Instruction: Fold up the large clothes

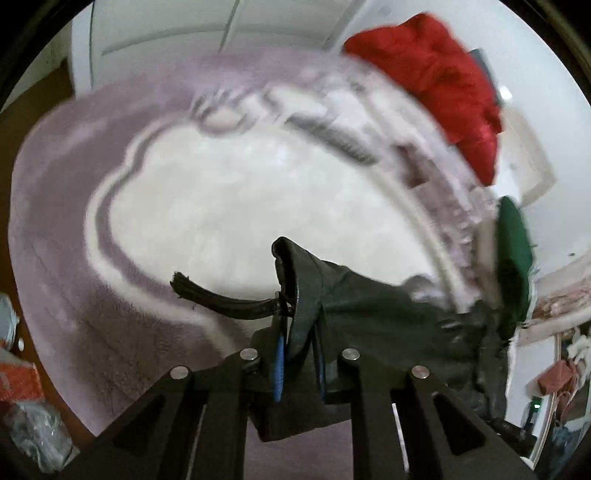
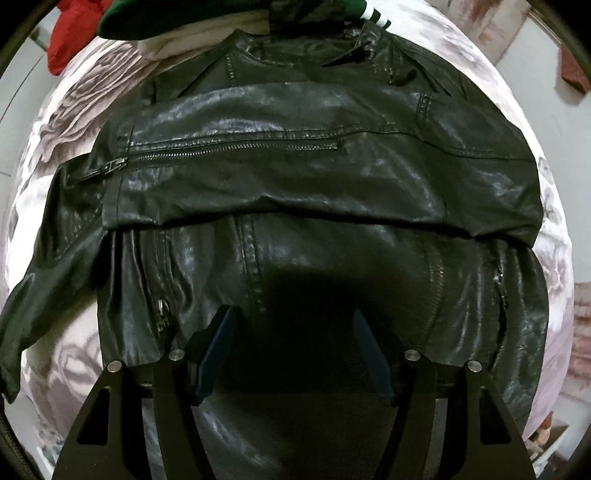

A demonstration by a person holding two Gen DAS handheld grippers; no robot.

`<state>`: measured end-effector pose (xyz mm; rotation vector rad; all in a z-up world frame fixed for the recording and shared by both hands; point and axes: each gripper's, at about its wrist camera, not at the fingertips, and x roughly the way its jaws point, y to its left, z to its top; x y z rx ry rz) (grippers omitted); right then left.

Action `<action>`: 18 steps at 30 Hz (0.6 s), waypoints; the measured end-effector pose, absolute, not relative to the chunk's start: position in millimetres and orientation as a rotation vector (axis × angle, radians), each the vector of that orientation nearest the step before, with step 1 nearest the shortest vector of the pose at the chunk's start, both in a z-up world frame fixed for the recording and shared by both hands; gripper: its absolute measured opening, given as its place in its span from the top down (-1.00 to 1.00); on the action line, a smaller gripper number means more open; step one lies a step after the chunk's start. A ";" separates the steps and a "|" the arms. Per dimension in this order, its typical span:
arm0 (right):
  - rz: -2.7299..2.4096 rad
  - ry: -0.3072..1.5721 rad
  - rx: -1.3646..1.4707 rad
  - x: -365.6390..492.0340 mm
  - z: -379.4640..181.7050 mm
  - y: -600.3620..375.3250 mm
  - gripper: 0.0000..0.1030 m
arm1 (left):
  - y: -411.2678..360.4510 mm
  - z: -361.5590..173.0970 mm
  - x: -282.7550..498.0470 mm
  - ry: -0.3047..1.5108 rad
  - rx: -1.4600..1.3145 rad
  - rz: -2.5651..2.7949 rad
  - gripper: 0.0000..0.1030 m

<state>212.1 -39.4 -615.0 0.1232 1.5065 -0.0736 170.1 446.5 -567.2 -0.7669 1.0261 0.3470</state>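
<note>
A black leather jacket (image 2: 295,177) lies spread on the flowered bedspread (image 2: 74,110), with one sleeve folded across its chest. My right gripper (image 2: 295,332) hangs open just over the jacket's lower part, pointing down, with nothing between its blue pads (image 2: 218,350). In the left wrist view a fold of the same jacket (image 1: 369,302) is pinched in my left gripper (image 1: 299,332), which is shut on it. The leather stands up between the fingers and a black strap (image 1: 214,295) sticks out to the left. This view is blurred.
A red garment (image 1: 436,85) and a green one (image 1: 511,258) lie at the far side of the lilac bedspread (image 1: 92,221). Both also show in the right wrist view, the red garment (image 2: 70,37) and the green one (image 2: 122,22). Bags and clutter (image 1: 26,398) sit on the floor at the left.
</note>
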 end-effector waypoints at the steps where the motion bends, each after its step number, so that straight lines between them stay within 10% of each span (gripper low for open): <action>1: -0.082 1.512 0.124 213.5 -617.7 -37.7 -0.33 | 451.1 -584.9 166.1 1.067 -0.803 0.354 0.79; 9: -0.090 1.547 0.168 229.3 -623.8 -38.2 -0.33 | 437.4 -610.4 86.4 1.140 -1.096 0.363 0.51; 13: -0.084 1.551 0.209 232.6 -627.6 -45.1 -0.33 | 409.6 -591.2 62.2 1.093 -1.126 0.374 -0.53; 18: -0.098 1.554 0.172 238.3 -631.5 -40.8 -0.33 | 385.8 -619.4 85.9 1.005 -1.286 0.400 -0.53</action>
